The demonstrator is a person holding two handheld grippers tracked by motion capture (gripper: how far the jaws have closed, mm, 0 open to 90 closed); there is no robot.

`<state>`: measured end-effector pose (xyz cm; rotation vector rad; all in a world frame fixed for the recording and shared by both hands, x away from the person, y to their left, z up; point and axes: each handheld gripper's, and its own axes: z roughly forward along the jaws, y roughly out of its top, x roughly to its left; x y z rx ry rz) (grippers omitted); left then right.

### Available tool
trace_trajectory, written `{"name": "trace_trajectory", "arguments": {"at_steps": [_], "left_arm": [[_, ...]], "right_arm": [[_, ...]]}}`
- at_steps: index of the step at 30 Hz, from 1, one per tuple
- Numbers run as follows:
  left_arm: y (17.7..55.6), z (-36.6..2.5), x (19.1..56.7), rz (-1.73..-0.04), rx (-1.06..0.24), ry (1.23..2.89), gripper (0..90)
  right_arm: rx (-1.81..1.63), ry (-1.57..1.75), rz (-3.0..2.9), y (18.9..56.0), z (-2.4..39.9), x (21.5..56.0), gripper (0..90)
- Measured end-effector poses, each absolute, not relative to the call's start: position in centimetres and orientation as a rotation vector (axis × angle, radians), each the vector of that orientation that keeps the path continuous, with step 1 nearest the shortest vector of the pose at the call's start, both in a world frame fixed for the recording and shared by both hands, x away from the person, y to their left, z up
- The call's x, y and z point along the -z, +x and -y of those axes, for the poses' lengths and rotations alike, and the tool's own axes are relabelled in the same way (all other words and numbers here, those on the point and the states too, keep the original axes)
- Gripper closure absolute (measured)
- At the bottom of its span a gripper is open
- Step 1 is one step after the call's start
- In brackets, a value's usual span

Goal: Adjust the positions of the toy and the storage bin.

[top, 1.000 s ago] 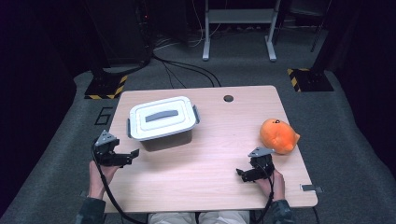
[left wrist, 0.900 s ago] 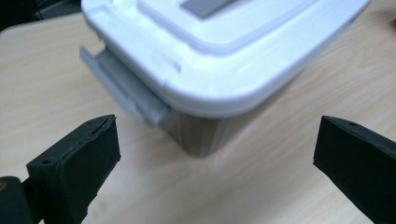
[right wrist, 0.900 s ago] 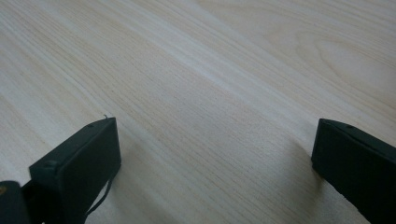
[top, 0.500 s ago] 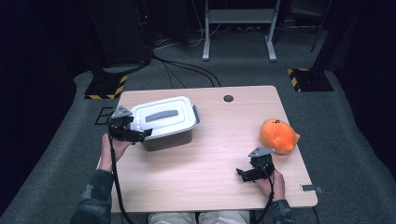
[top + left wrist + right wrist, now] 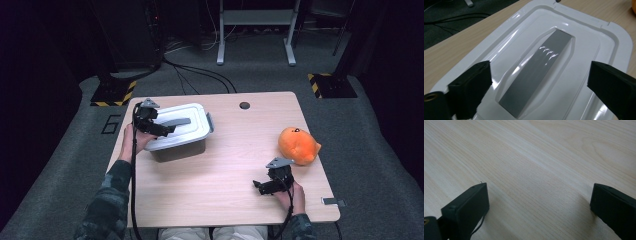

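Left gripper view shows my left claw spread over the glossy white plastic lid — its flat grey handle lies between the jaws, which have just been narrowing, untouched. Box sits lidded at the pale wood-grain tabletop's left; contents hidden. My right claw rests released — near a plush orange toy.

The left gripper has moved from the table's near-left onto the box lid, fingers closing slightly.

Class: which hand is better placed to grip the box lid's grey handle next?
Left. The left gripper hangs over the lid, jaws open astride its grey handle; the right gripper sits far off, over bare table.
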<state>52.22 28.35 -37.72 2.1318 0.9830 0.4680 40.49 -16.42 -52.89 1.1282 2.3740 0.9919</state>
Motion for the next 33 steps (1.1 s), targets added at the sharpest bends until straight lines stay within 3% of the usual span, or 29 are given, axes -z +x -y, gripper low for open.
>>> {"name": "trace_trajectory", "arguments": {"at_steps": [4, 15, 17, 33], "left_arm": [[52.7, -27.7, 37.8, -0.976, -0.512, 2.175, 14.9], [53.4, -26.9, 38.4, -0.917, -0.453, 2.211, 39.7], [53.7, -26.9, 38.5, -0.94, -0.464, 2.224, 48.9], [53.7, -26.3, 38.6, -0.853, -0.346, 2.227, 61.0]], "right_arm": [[-0.994, 1.116, -2.375, 40.5, 16.4, 52.9, 2.1], [-0.993, 1.115, -2.374, 40.5, 16.5, 52.9, 2.6], [-0.998, 1.112, -2.374, 40.5, 16.5, 52.9, 3.0], [-0.998, 1.117, -2.371, 40.5, 16.4, 52.9, 3.4]]}}
